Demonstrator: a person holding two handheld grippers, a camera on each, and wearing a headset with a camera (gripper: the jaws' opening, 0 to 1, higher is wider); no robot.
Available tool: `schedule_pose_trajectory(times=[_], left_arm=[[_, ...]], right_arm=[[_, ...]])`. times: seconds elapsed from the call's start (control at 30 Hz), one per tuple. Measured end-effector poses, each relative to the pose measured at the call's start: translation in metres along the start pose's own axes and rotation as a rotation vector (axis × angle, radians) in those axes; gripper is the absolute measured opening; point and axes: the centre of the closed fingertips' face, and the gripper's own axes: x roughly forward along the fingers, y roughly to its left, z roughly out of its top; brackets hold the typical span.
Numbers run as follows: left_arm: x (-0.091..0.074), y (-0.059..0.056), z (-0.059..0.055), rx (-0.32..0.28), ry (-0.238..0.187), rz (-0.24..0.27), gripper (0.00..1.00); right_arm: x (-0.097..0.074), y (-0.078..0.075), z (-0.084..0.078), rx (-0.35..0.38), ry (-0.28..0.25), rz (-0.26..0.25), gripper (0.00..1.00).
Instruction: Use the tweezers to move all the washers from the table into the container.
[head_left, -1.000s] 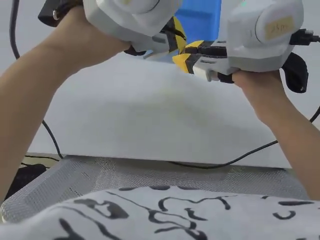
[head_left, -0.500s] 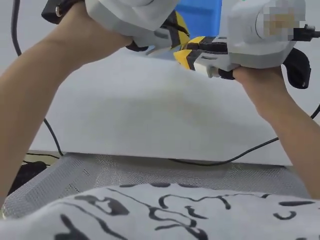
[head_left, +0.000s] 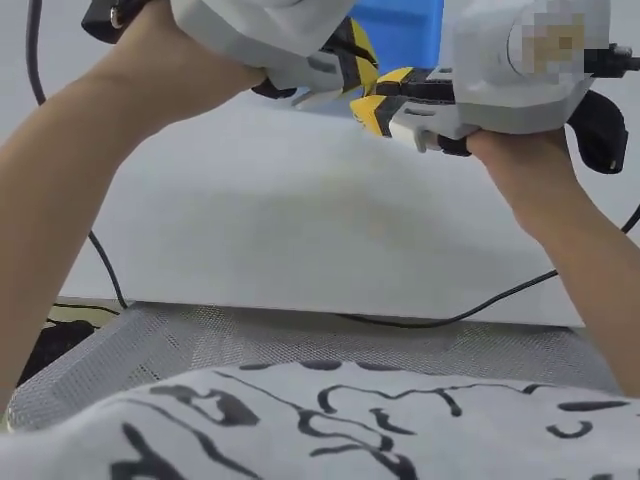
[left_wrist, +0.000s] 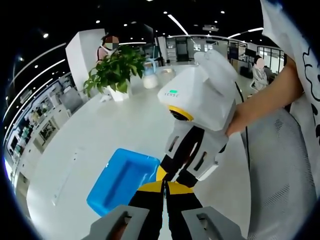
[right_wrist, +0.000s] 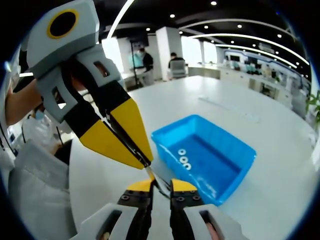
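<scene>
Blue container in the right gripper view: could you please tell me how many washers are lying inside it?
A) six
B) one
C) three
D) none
C: three small washers lie in a short row on the floor of the blue container.
</scene>
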Motion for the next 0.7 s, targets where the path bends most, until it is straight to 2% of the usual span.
schedule_pose_trajectory(times=[0.53, 0.63, 0.7], left_arm=[[-0.0016, 0.0013, -0.0035, -0.004, 0.008, 0.003, 0.00], [-0.0008, 0.0000, -0.0024, 0.002, 0.012, 0.002, 0.00], [-0.0001, -0.0007, -0.0015, 0.009, 0.014, 0.001, 0.00]], right_arm=[[0.0039, 0.0029, 0.0017, 0.017, -0.008, 0.014, 0.08], [0.0035, 0.0043, 0.0012, -0.007, 0.005, 0.012, 0.06], [0.0029, 0.0040, 0.0005, -0.058, 0.020, -0.007, 0.05]])
